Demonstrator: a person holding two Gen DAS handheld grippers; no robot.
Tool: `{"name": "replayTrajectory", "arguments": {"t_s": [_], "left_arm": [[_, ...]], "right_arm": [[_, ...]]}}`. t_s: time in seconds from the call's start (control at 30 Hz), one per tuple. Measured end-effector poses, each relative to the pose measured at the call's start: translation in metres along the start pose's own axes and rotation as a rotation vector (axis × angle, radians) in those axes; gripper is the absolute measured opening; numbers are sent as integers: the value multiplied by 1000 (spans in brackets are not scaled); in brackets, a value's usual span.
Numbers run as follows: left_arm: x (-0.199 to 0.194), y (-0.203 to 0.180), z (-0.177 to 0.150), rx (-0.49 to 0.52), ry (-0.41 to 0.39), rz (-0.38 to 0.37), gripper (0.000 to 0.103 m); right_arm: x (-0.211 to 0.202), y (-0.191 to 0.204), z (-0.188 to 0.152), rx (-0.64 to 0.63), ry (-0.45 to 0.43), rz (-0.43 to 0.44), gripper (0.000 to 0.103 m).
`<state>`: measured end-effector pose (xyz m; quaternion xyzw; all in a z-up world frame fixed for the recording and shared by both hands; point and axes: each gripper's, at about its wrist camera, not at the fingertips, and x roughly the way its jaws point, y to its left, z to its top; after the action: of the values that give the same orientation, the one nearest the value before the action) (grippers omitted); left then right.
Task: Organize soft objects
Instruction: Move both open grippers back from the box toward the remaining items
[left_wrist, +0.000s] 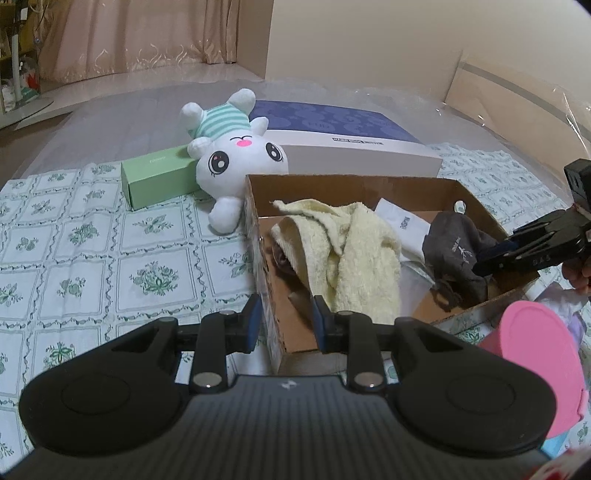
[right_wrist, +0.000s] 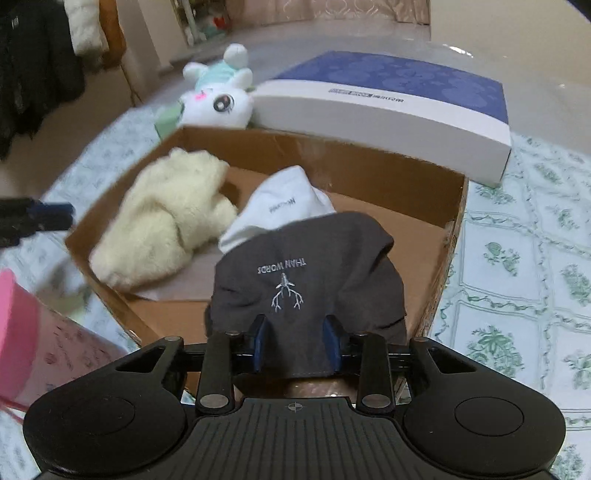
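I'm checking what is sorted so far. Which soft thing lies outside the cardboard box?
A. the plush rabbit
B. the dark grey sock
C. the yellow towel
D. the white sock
A: the plush rabbit lies on the bedspread beside the cardboard box, against its outer wall.

- Cardboard box (left_wrist: 369, 192): raw brown board, matt, rough edges.
- Yellow towel (left_wrist: 354, 254) ahead of the left hand-held gripper (left_wrist: 284, 321): fluffy terry cloth.
- Grey sock (right_wrist: 306, 273) between the right hand-held gripper (right_wrist: 297, 345) pads: smooth knit.
- Plush rabbit (left_wrist: 236, 155): soft pile.
- Grippers: matt black plastic.
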<state>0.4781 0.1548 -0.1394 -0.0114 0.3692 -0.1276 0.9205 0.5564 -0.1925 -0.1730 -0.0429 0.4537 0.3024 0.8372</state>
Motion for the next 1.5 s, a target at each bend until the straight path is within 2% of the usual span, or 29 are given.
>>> {"name": "replayTrajectory", "arguments": {"t_s": [0.13,0.2,0.27,0.43,0.63,0.83,1.1,1.33,1.5], "left_arm": [[-11,1,0,-22,-10,1,25],[-21,0,0,-37,-13,0,25],[-33,-3,0,-44,-20,1,25],[-73,-14,-6,-58,-38,31,26],[-129,-30,-21,-73,-54,66,30],[-186,-51,-43,-86,-84,114,36],[-241,-77,-91,-110,-80,186,37],[-273,-101,-134,-145,-68,213,37],[-284,-119,-161,-153,-70,261,37]], "right_arm": [[-22,3,-1,10,-59,16,35],[-42,8,-4,8,-113,27,40],[-64,13,-8,10,-175,28,51],[-115,33,-25,37,-307,23,54],[-162,52,-64,83,-380,24,54],[-199,67,-107,141,-404,30,54],[-237,88,-177,246,-416,10,54],[-257,105,-223,305,-400,-30,54],[-260,117,-246,310,-367,-44,54]]}}
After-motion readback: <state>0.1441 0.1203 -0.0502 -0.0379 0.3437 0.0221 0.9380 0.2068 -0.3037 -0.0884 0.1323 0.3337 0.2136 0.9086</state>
